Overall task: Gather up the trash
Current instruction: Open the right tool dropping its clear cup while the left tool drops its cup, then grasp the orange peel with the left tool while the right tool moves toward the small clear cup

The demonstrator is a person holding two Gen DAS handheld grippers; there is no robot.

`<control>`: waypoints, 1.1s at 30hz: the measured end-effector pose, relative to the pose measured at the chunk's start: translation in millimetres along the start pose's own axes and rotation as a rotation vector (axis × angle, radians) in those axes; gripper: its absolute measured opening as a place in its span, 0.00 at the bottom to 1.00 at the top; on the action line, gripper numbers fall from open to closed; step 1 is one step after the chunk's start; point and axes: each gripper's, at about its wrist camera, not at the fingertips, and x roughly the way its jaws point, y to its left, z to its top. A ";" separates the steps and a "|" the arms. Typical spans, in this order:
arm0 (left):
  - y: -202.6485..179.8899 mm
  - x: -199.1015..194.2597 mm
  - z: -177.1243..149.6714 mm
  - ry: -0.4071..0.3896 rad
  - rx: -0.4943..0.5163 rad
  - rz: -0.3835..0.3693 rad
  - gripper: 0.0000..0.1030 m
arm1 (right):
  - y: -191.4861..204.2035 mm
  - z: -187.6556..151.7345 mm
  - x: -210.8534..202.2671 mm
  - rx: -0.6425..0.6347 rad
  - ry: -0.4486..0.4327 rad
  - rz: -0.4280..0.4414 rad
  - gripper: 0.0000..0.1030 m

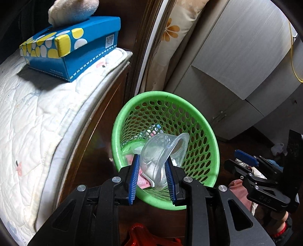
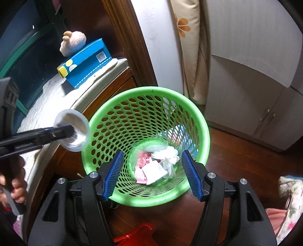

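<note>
**Holding the cup at the basket's edge**

Gripping a clear plastic cup (image 1: pixel 162 151) in my left claw (image 1: pixel 151 168), I have both blue pads pinched tight on its crushed sides, the cup's mouth tipped toward the green basket (image 1: pixel 206 132). From the right wrist view the cup (image 2: pixel 73 130) hangs just outside the basket's rim (image 2: pixel 189 106), on the bed side, above the white quilted mattress (image 2: pixel 47 102). My right claw (image 2: pixel 151 170) stands with its pads parted and nothing between them, poised over the basket's mouth. Down at the bottom lies crumpled white paper (image 2: pixel 155 170), a pink wrapper (image 2: pixel 141 166) and some clear film. On the mattress sits a blue tissue box (image 1: pixel 75 53) with a plush toy (image 1: pixel 73 11) behind it. A red plastic piece (image 2: pixel 136 234) shows on the wooden floor below
</note>
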 end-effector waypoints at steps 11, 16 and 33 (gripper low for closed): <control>3.0 8.7 -5.9 0.019 -0.034 -0.020 0.47 | -7.1 -4.8 -3.4 0.042 0.004 0.012 0.62; 13.0 -7.7 -10.6 -0.006 -0.055 -0.006 0.49 | 1.7 -4.9 -4.1 0.038 0.005 0.037 0.62; 108.0 -117.1 -62.4 -0.188 -0.224 0.184 0.56 | 98.2 3.7 0.1 -0.133 0.015 0.155 0.70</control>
